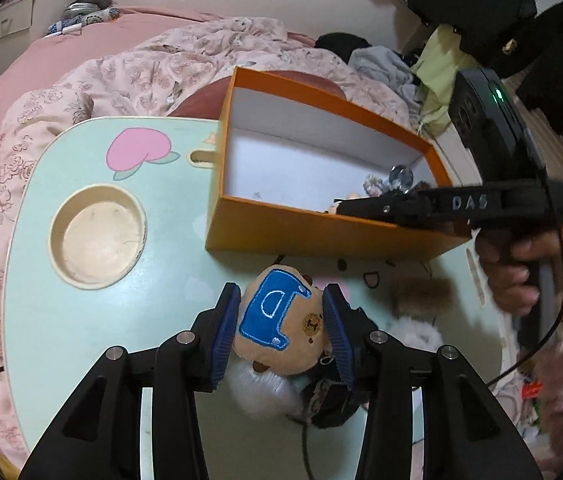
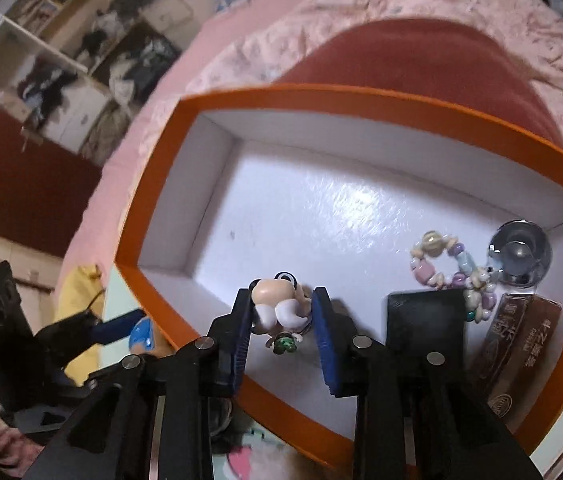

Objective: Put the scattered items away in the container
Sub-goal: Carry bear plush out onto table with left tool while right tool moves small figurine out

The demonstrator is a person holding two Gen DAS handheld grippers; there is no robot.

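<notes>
left gripper [image 1: 281, 320]: I see both pads pressed on the plush bear [image 1: 281, 328], gripping it just above the mint lap table [image 1: 81, 320], near the box's front wall.
right gripper [image 2: 281, 320]: inside the orange box [image 2: 153, 292], clamped on a small figurine [image 2: 279, 308].
box contents: bead bracelet [image 2: 453, 272], glass knob [image 2: 521, 256], brown carton [image 2: 521, 344], black square [image 2: 425, 324], all at the right end.

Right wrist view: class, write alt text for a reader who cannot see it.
The right gripper holds a small cartoon figurine between its blue fingers over an open orange box. Inside lie a bead bracelet, a glass ball and a brown packet.
</notes>
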